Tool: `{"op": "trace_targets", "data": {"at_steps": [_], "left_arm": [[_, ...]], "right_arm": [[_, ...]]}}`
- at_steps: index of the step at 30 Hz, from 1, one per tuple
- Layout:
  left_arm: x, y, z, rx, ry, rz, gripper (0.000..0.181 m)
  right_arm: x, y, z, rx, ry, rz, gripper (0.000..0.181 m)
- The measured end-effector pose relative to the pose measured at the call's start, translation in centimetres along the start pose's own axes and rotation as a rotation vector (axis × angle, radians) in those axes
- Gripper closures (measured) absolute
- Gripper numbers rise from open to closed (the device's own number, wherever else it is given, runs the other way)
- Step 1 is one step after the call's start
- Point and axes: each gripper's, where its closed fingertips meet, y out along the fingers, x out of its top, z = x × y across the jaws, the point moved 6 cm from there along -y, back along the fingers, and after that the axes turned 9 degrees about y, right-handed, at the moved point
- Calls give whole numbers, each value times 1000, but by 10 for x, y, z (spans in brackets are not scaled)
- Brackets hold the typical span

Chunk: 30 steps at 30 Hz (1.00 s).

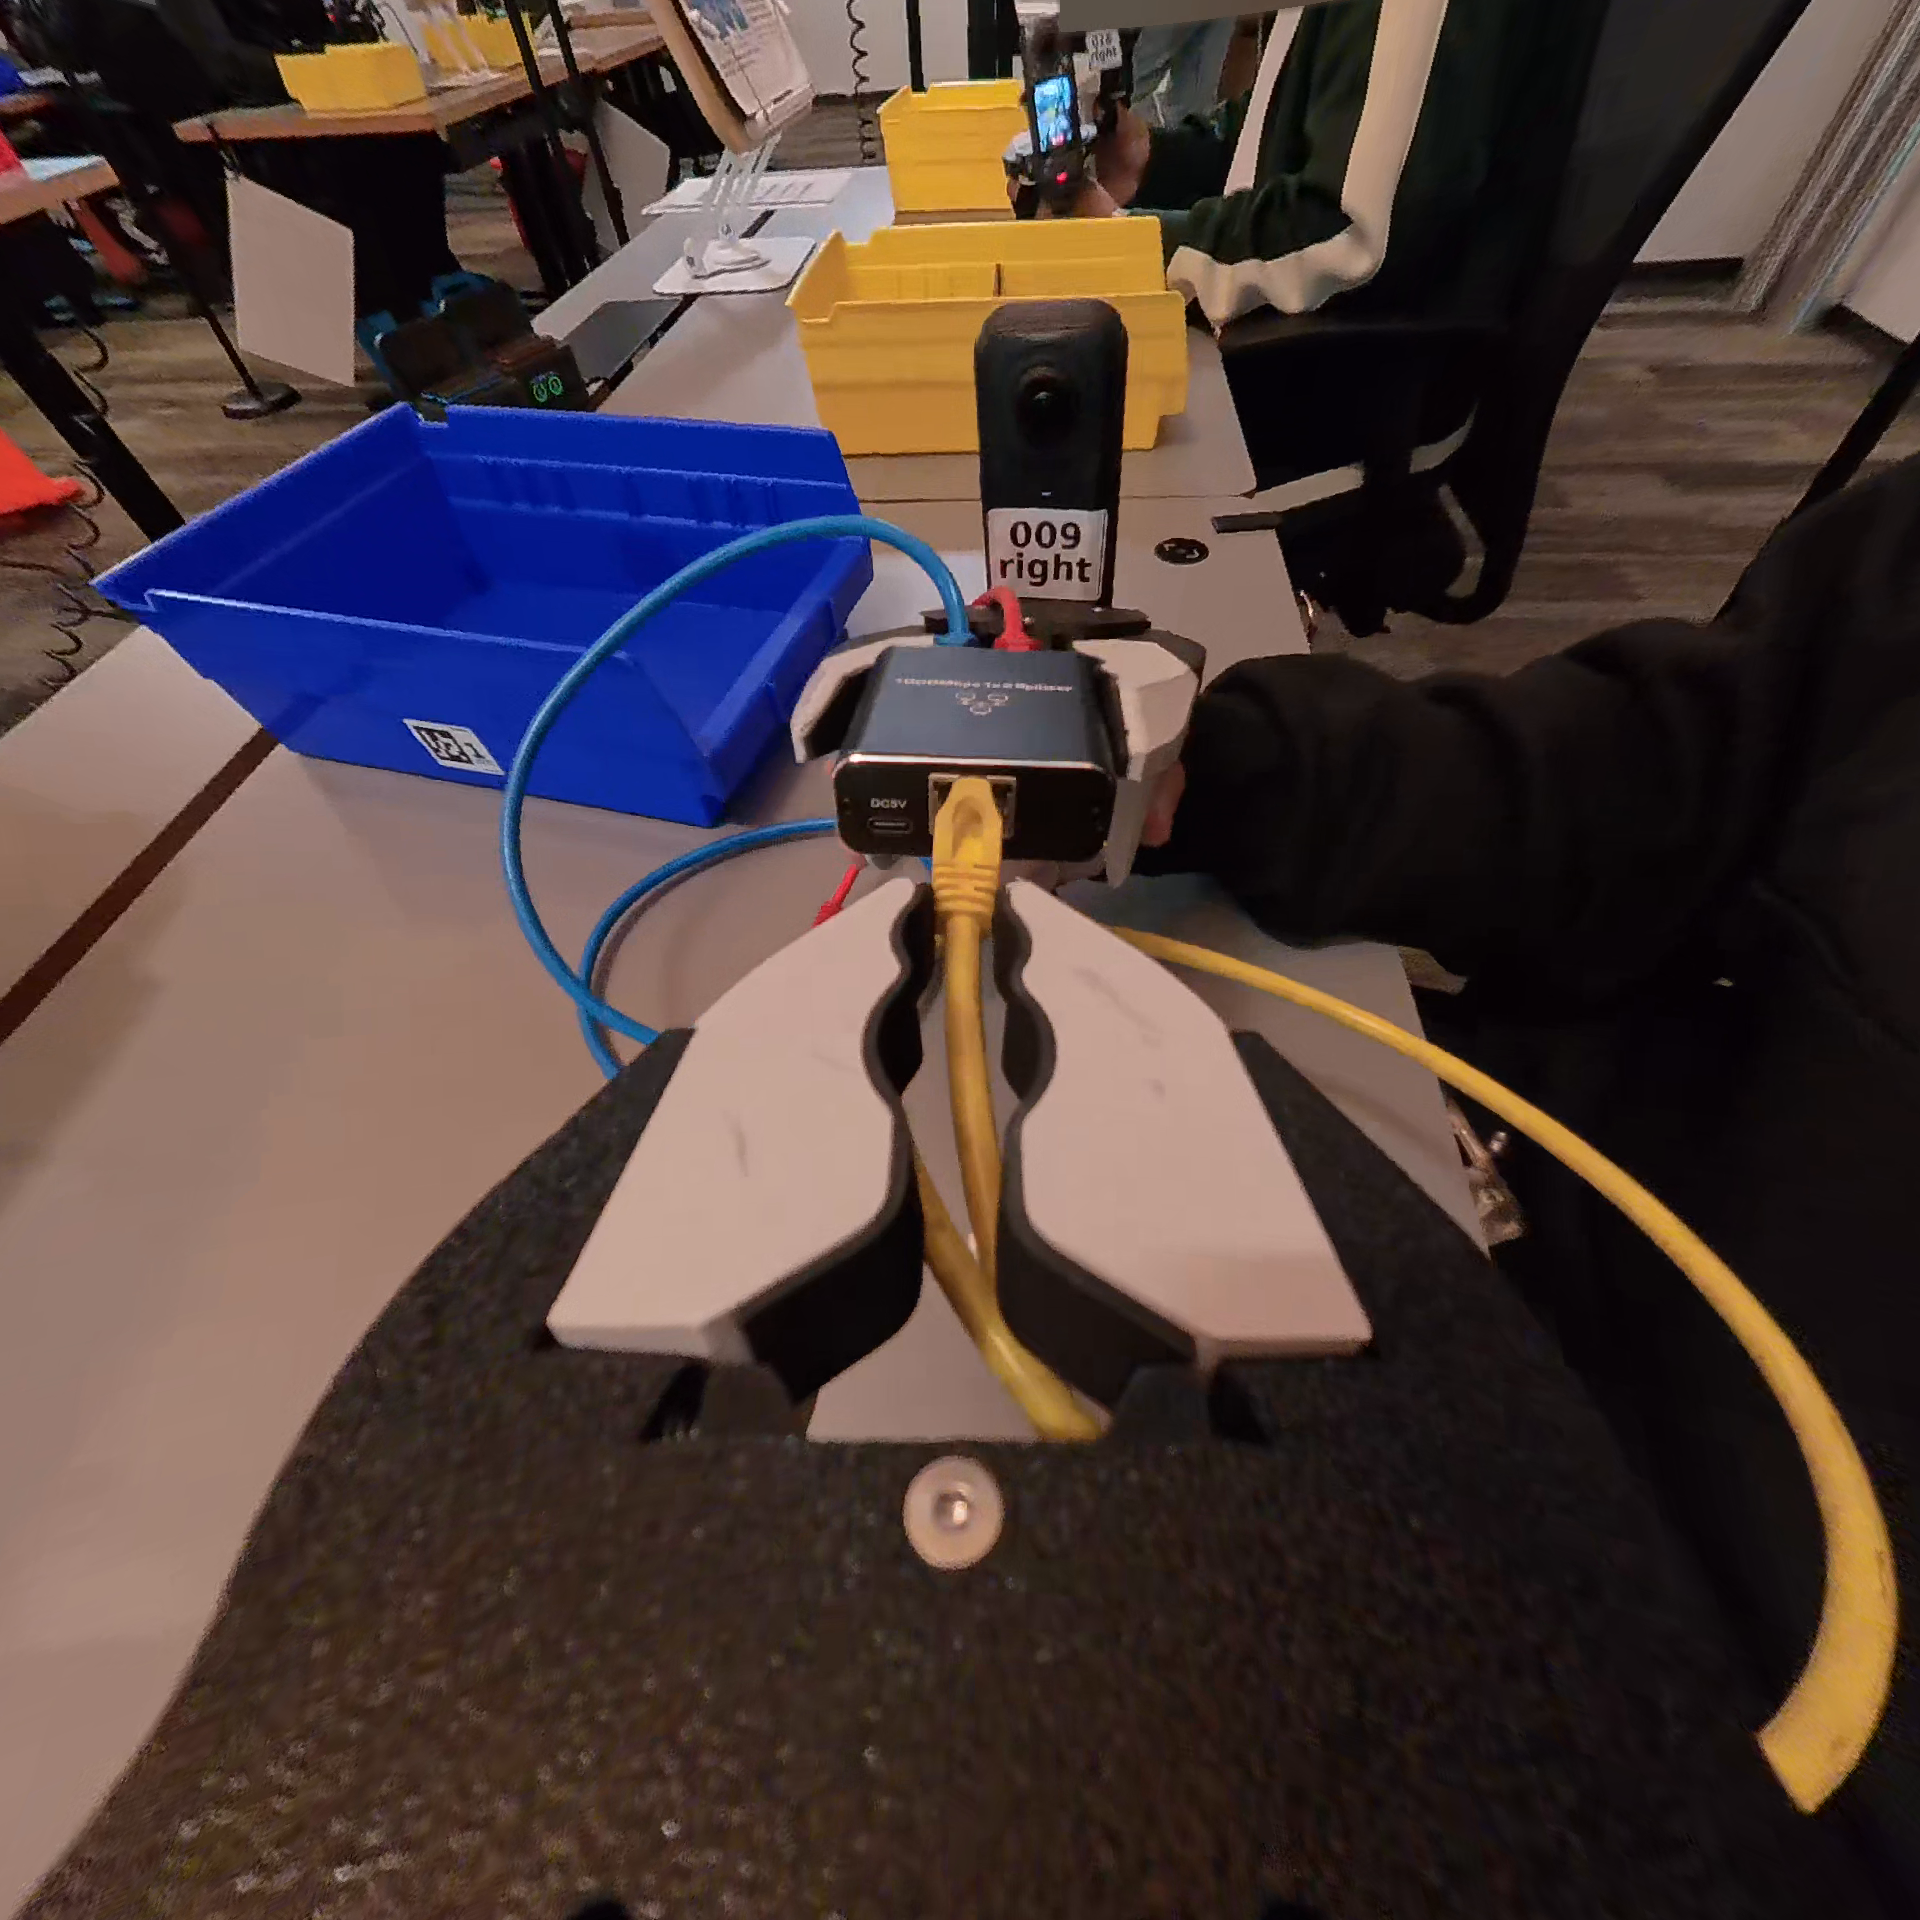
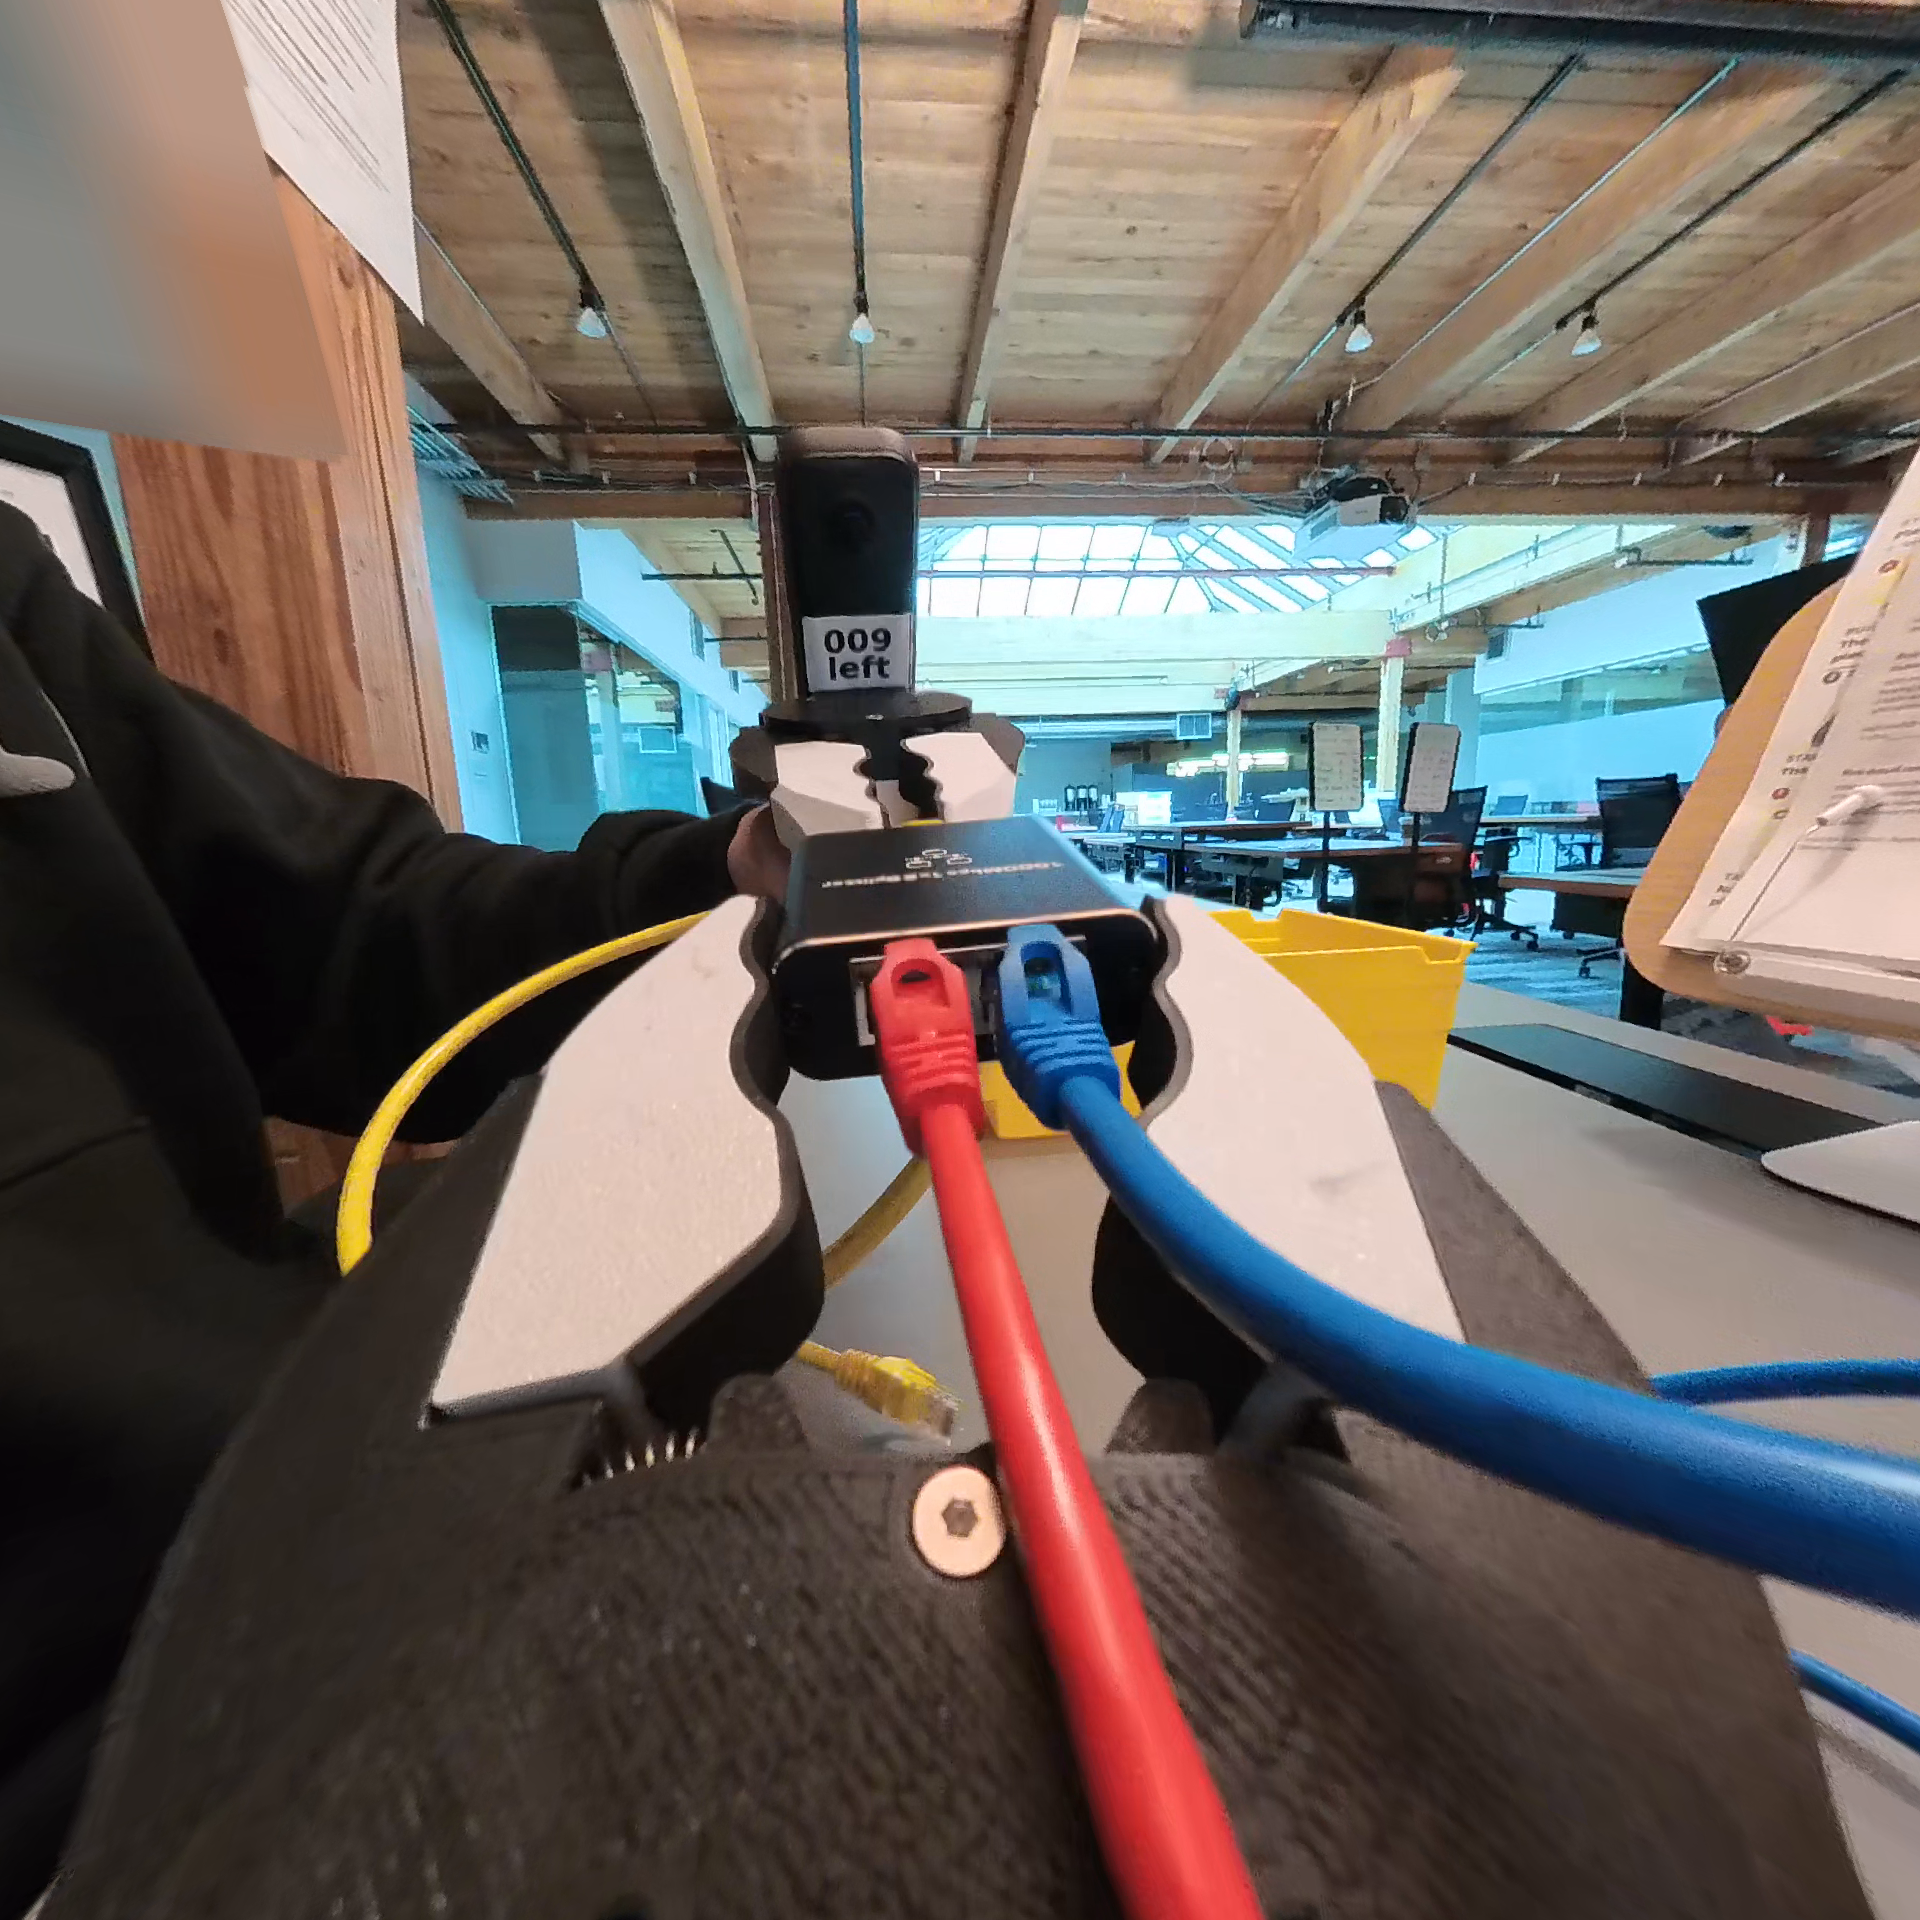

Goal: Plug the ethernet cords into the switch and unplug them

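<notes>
A small black switch (image 1: pixel 977 717) is held above the table. My right gripper (image 2: pixel 956 935) is shut on its two sides and also shows in the left wrist view (image 1: pixel 987 675). A red cord (image 2: pixel 930 1039) and a blue cord (image 2: pixel 1060 1029) are plugged side by side into the face towards my right gripper. A yellow cord (image 1: pixel 966 862) is plugged into the opposite face, next to a small power port. My left gripper (image 1: pixel 964 914) is shut on the yellow cord just behind its plug. The cord's free yellow plug (image 2: pixel 894 1387) lies on the table.
A blue bin (image 1: pixel 468 623) stands on the grey table (image 1: pixel 260 1039) to the left of the switch, with yellow bins (image 1: pixel 935 343) behind it. The blue cord loops over the table (image 1: pixel 540 748). A person's black sleeve (image 1: pixel 1507 790) is at right. A clipboard stand (image 2: pixel 1818 831) stands at the right.
</notes>
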Motion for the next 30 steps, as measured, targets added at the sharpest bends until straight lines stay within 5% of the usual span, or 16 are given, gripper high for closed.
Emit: {"op": "trace_targets", "data": {"at_steps": [10,16,22,26,30], "left_arm": [[4,0,0,-22,36,76,171],[-8,1,-6,0,114,79,171],[-10,-35,12,267,183,95,146],[-12,-72,7,377,139,-22,144],[-41,-94,-4,501,62,-135,134]], "right_arm": [[-5,2,-1,10,40,16,115],[-1,2,3,-8,-91,58,116],[14,0,-4,-155,-152,24,116],[29,8,5,-160,-207,73,116],[57,19,14,-189,-283,134,116]]}}
